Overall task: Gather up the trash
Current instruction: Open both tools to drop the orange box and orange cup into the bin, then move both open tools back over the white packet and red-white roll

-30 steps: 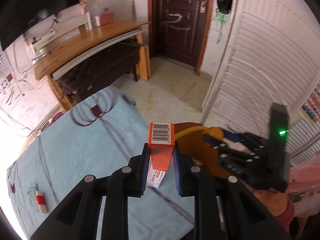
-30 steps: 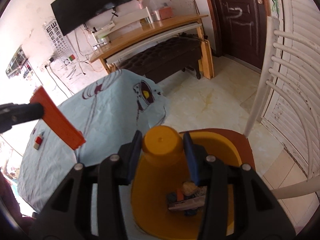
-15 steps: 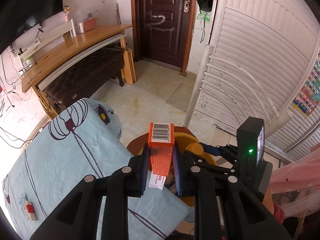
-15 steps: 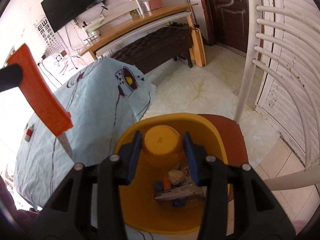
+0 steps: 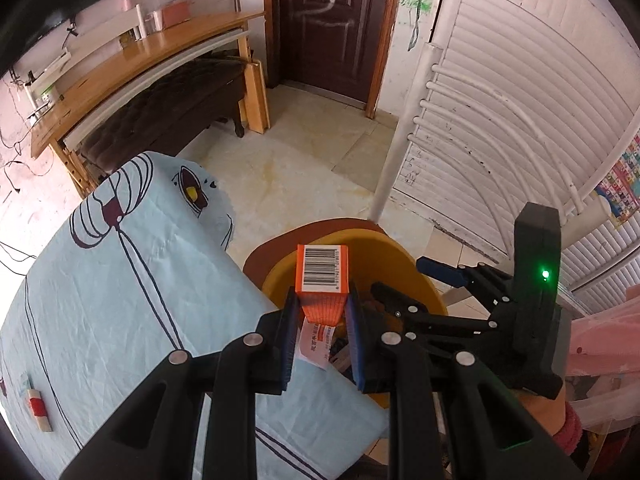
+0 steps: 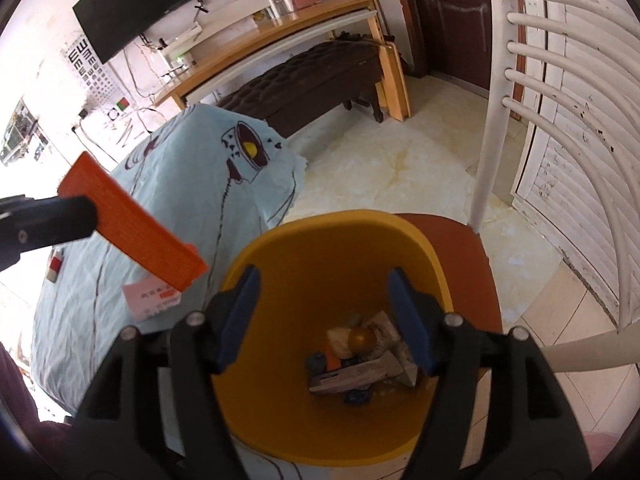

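— What does your left tool [image 5: 322, 322] have?

— It is clamped on an orange box [image 5: 322, 280] with a barcode on its end, and a white paper slip [image 5: 316, 344] hangs out beneath it. In my right wrist view the same box [image 6: 132, 222] slants down toward the yellow bin [image 6: 304, 240], its lower corner just beside the rim.

— And your right tool [image 6: 324, 316]?

— Its blue pads [image 6: 408, 316] stand wide apart with nothing between them, right above the bin's mouth.

— What lies in the bin?

— A small heap at the bottom: a round golden-brown piece [image 6: 360, 336], crumpled wrappers and a flat grey packet [image 6: 352, 376].

— Where does the bin stand?

— On a brown chair seat [image 6: 468, 256] with a white slatted back, touching the edge of the bench with the light blue cloth [image 5: 120, 288]. A small red-and-white item [image 5: 37, 408] lies far over on that cloth.
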`<state>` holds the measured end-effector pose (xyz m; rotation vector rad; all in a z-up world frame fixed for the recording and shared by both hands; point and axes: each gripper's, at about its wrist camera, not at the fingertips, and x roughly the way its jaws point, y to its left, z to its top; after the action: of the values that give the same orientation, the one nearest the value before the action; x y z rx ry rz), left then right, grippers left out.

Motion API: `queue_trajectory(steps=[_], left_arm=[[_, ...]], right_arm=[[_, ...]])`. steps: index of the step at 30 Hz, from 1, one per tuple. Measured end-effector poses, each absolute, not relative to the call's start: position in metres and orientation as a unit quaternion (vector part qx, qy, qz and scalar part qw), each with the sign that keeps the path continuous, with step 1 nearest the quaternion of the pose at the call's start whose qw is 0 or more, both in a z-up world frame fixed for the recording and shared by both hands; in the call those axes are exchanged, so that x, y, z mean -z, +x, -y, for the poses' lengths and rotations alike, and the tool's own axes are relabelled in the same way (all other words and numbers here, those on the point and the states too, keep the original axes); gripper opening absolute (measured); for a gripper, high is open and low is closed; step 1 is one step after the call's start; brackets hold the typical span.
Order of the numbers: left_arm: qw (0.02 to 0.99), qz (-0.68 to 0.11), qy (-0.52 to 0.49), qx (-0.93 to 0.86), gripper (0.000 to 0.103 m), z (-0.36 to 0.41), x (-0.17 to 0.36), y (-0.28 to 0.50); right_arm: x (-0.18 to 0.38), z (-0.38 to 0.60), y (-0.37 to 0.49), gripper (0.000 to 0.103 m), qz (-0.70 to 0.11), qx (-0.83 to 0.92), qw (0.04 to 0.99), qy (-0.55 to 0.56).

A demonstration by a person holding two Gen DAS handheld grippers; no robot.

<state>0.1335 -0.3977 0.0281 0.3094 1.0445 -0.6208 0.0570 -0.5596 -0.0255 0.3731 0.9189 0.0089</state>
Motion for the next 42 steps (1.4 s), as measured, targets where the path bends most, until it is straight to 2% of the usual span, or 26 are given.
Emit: queue_trajectory(steps=[2, 4, 5, 6, 8, 20, 25, 28, 38, 42], left_arm=[[0.807, -0.487, 0.151, 0.296, 0.018, 0.399, -0.028, 0.131], [0.798, -0.494, 0.163, 0.305, 0.023, 0.403, -0.025, 0.129], [0.796, -0.496, 0.164, 0.306, 0.037, 0.403, -0.024, 0.128], [0.796, -0.497, 0.163, 0.306, 0.059, 0.403, -0.024, 0.128], [0.798, -0.495, 0.153, 0.307, 0.071, 0.401, -0.024, 0.129], [0.813, -0.488, 0.121, 0.293, 0.071, 0.365, -0.038, 0.136], [0.852, -0.45, 0.098, 0.247, 0.071, 0.291, -0.06, 0.141], [0.866, -0.457, 0.06, 0.196, 0.071, 0.229, -0.063, 0.157], [0.878, -0.47, -0.01, 0.091, 0.071, 0.089, -0.047, 0.174], [0.88, -0.469, -0.029, 0.072, 0.071, 0.055, -0.046, 0.172]], right_arm=[[0.024, 0.56, 0.057, 0.07, -0.439, -0.003, 0.88, 0.179], [0.023, 0.56, 0.057, 0.07, -0.437, -0.003, 0.881, 0.178], [0.023, 0.561, 0.056, 0.07, -0.437, -0.003, 0.882, 0.178], [0.022, 0.561, 0.055, 0.07, -0.436, -0.001, 0.882, 0.178], [0.022, 0.565, 0.054, 0.071, -0.435, 0.003, 0.882, 0.18], [0.015, 0.569, 0.049, 0.071, -0.427, 0.014, 0.885, 0.185], [-0.007, 0.555, 0.046, 0.071, -0.399, -0.013, 0.898, 0.186], [-0.021, 0.538, 0.047, 0.079, -0.386, -0.027, 0.905, 0.178], [-0.06, 0.45, 0.066, 0.08, -0.376, -0.095, 0.913, 0.128], [-0.067, 0.416, 0.072, 0.085, -0.379, -0.124, 0.911, 0.109]])
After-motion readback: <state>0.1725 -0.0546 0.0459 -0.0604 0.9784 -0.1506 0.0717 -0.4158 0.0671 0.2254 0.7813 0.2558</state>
